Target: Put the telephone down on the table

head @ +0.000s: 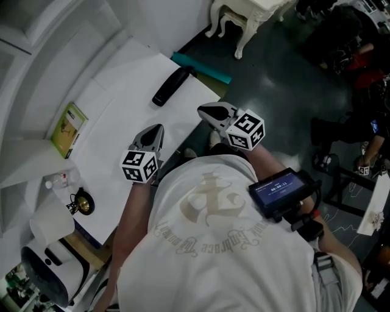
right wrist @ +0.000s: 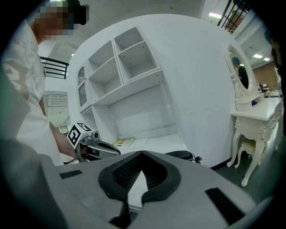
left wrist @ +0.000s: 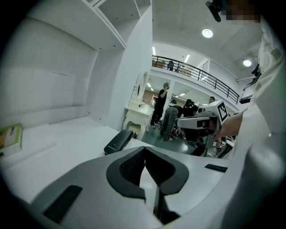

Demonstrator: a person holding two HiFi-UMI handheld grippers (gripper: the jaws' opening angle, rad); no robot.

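Observation:
The black telephone handset (head: 172,85) lies flat on the white table (head: 122,109), near its far edge, with nothing holding it. My left gripper (head: 152,137) hovers over the table's near edge, short of the handset, jaws shut and empty. My right gripper (head: 216,113) is just off the table's right side, also shut and empty. In the left gripper view the telephone (left wrist: 119,141) rests ahead and to the left of the closed jaw tips (left wrist: 145,150). The right gripper view shows the telephone (right wrist: 181,155) just beyond its jaw tips (right wrist: 142,154).
A green book (head: 68,129) lies at the table's left by the white wall shelves. A teal strip (head: 201,67) sits at the table's far corner. A white ornate dressing table (head: 244,18) stands beyond on the dark floor. Several people (left wrist: 172,117) stand in the background.

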